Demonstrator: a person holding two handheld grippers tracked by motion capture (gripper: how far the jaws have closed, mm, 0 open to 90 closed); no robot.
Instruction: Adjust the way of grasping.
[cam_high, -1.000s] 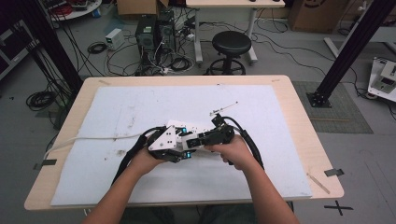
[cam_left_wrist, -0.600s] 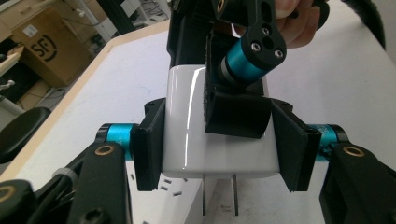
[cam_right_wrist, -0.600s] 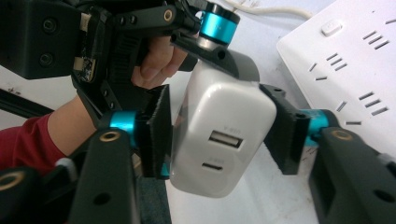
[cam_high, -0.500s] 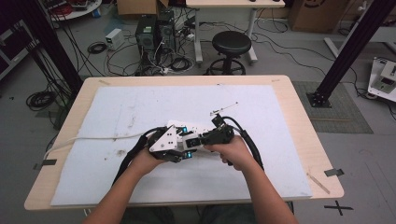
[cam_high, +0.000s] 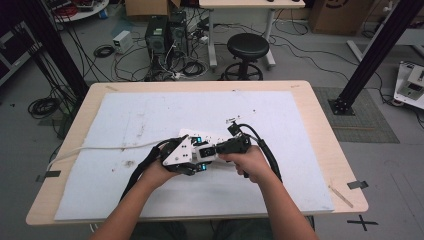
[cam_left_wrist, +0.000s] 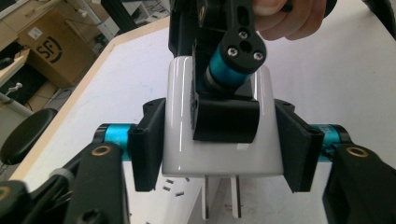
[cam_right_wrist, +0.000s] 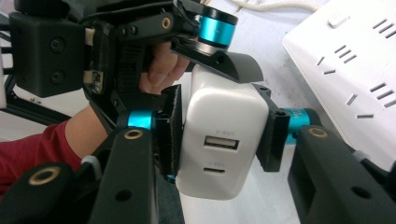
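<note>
A white plug-in charger (cam_left_wrist: 182, 140) with two metal prongs sits between both grippers above the white mat. My left gripper (cam_left_wrist: 222, 144) has its pads against the charger's two sides; its jaws have just been opening, with the charger still between them. My right gripper (cam_right_wrist: 219, 135) is shut on the charger (cam_right_wrist: 224, 116), whose port face points at its camera; its jaws have just been closing. In the high view the left gripper (cam_high: 206, 154) and the right gripper (cam_high: 201, 150) meet tip to tip at the table's middle front.
A white power strip (cam_right_wrist: 345, 56) lies on the mat just behind the grippers, also seen from above as the power strip (cam_high: 200, 135), with its cord (cam_high: 100, 149) running off to the left. The wooden table (cam_high: 320, 125) carries the white mat (cam_high: 150, 115).
</note>
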